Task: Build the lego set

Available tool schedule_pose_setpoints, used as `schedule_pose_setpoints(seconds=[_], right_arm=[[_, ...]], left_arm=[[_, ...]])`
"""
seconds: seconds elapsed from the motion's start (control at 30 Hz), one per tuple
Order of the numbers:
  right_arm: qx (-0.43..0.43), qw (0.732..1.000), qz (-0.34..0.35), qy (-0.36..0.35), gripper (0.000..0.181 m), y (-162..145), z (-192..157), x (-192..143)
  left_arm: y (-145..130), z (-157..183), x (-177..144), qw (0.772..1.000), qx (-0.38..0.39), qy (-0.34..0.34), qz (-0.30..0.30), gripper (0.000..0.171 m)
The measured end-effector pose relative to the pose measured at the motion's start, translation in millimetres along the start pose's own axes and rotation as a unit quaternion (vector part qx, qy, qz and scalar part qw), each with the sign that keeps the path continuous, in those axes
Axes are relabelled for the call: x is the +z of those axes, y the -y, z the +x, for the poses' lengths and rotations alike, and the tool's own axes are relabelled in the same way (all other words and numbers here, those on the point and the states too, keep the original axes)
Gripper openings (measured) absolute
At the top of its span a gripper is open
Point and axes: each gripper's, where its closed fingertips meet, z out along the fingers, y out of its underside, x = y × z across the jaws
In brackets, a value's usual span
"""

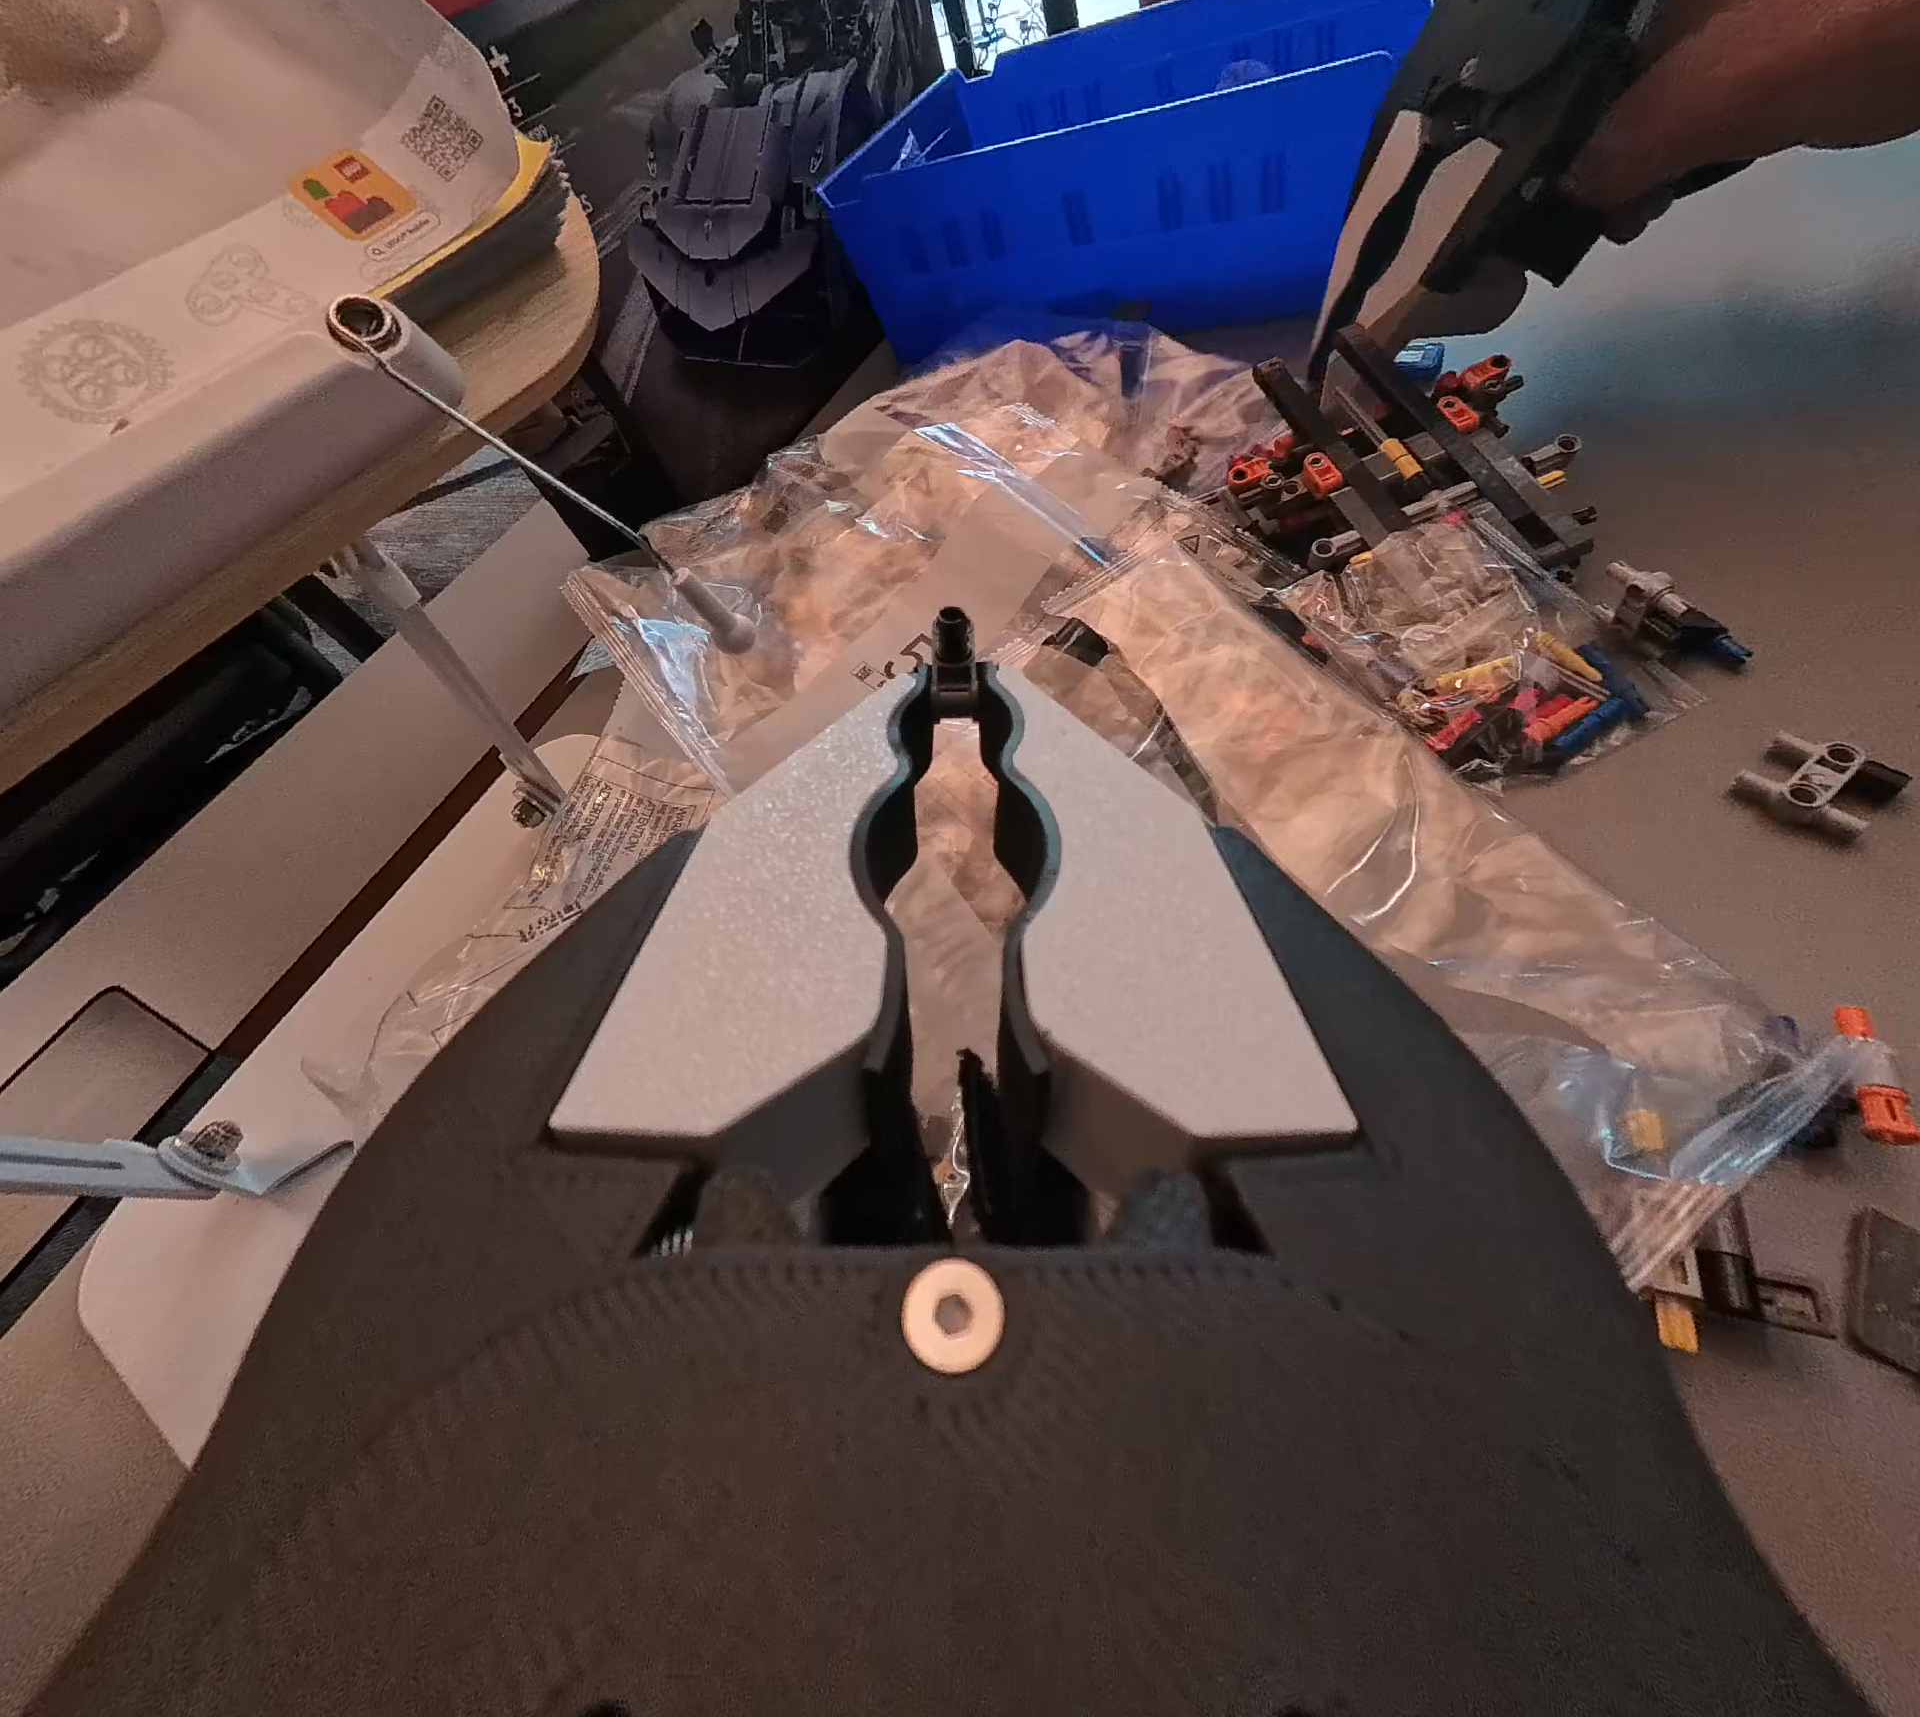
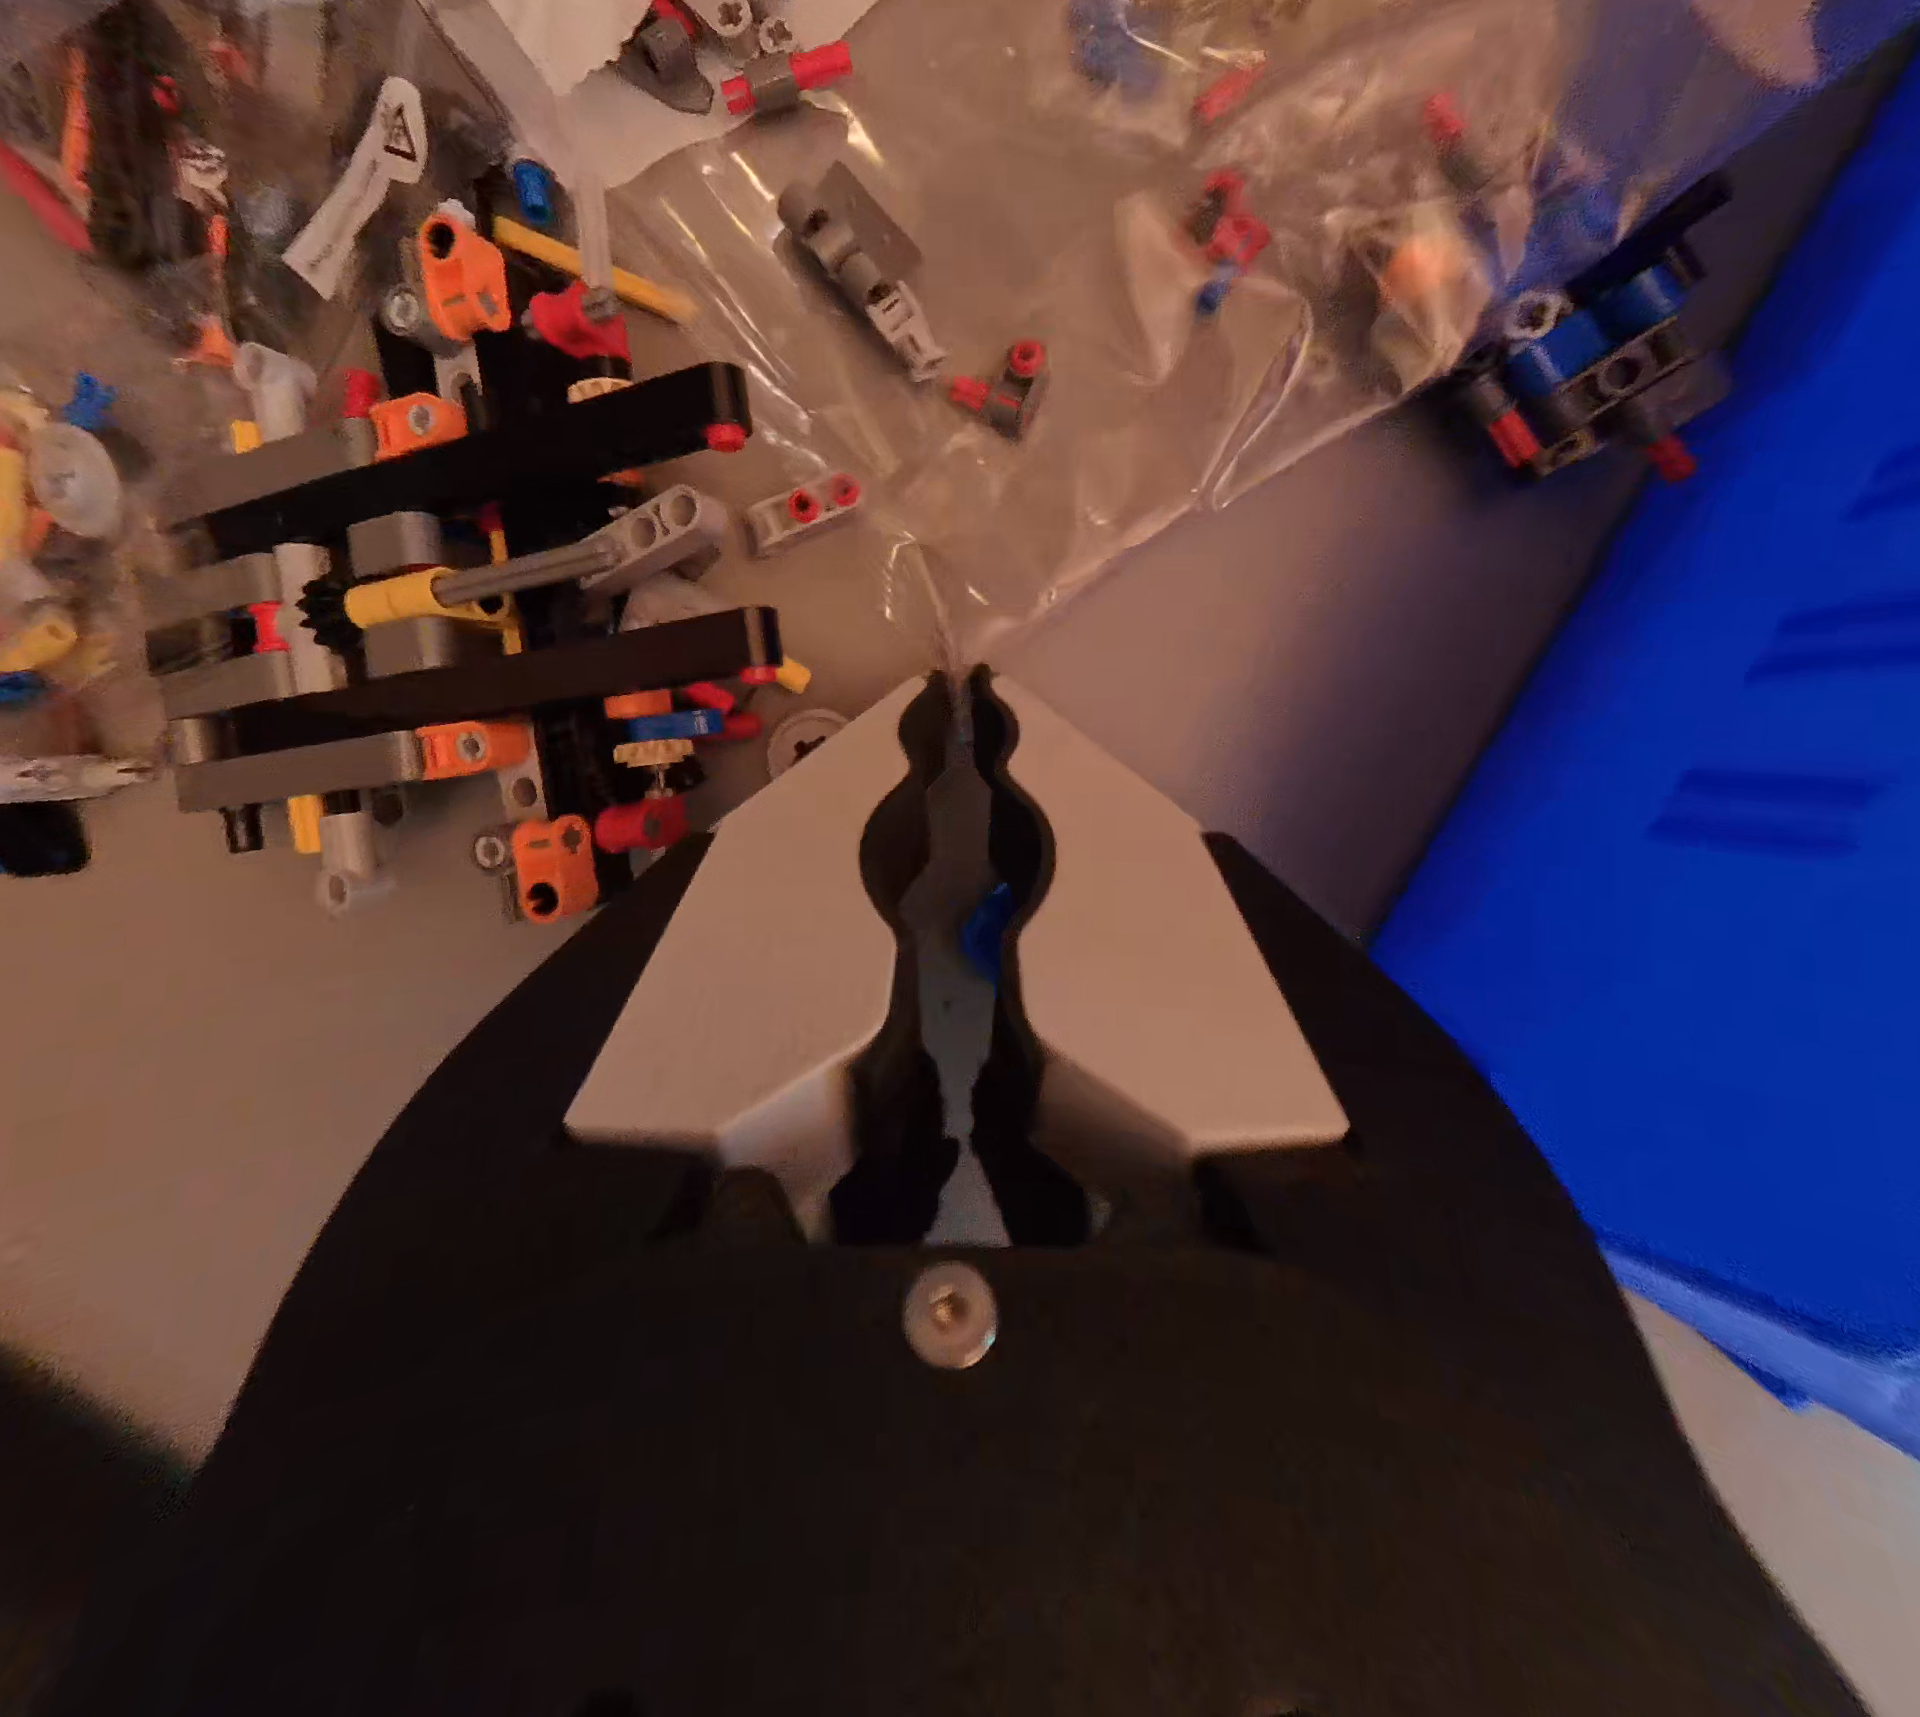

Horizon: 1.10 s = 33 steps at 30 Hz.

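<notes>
My left gripper [image 1: 954, 680] is shut on a small black connector piece [image 1: 952, 641] that sticks out past its tips, held above clear plastic bags [image 1: 1143, 628] of parts. The part-built frame of black beams, grey blocks and orange connectors [image 1: 1423, 462] lies on the grey table at the right; it also shows in the right wrist view [image 2: 468, 587]. My right gripper [image 2: 961, 680] hangs just right of that frame with its jaws nearly closed, pinching the drawn-up corner of a clear bag [image 2: 935, 607]. In the left wrist view the right gripper [image 1: 1335, 337] is at the frame's far end.
A blue bin [image 1: 1132, 192] stands behind the bags, and the set's box [image 1: 665, 57] leans at the back. An open instruction booklet [image 1: 208, 233] rests on a stand at the left. Loose pieces [image 1: 1818, 779] lie on the table at the right. A small blue and black sub-assembly [image 2: 1590, 379] sits by the bin. My hands' fingertips stand some 30 centimeters from each other.
</notes>
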Motion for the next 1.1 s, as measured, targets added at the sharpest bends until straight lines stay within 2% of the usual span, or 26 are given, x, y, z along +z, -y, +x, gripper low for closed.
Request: schedule_pose_setpoints(seconds=[0.17,0.3,0.57,0.73,0.87,0.97,1.1], right_arm=[[-0.002,1.0,-0.005,-0.017,0.001,-9.1,2.4,-10.5],[0.009,0.999,0.008,-0.033,0.001,-15.2,0.9,-31.9],[0.021,1.0,-0.003,-0.005,0.001,-40.0,-28.2,-67.9],[0.019,0.998,-0.024,0.046,0.001,-55.4,-49.0,-72.0],[0.019,0.998,-0.034,0.057,0.001,-69.4,-55.1,-71.4],[0.01,0.997,0.001,0.081,0.001,-57.8,-73.0,-79.2],[-0.054,0.99,0.051,0.12,0.001,-13.9,-119.2,-83.0]], left_arm=[[1.0,-1.7,-1.3,1.0,-0.002,0.002,0.003,0.005],[1.0,-1.7,-1.2,1.0,-0.002,0.002,0.003,0.006],[0.3,-1.1,-0.4,1.0,-0.002,0.001,0.002,0.006],[1.2,-1.6,-1.2,1.0,-0.002,0.002,0.004,0.005],[1.1,-1.7,-1.2,1.0,-0.003,0.002,0.004,0.006],[0.7,-1.2,-0.3,1.0,-0.003,0.002,0.003,0.006],[-0.7,0.2,1.6,1.0,-0.002,0.0,0.0,0.006]])
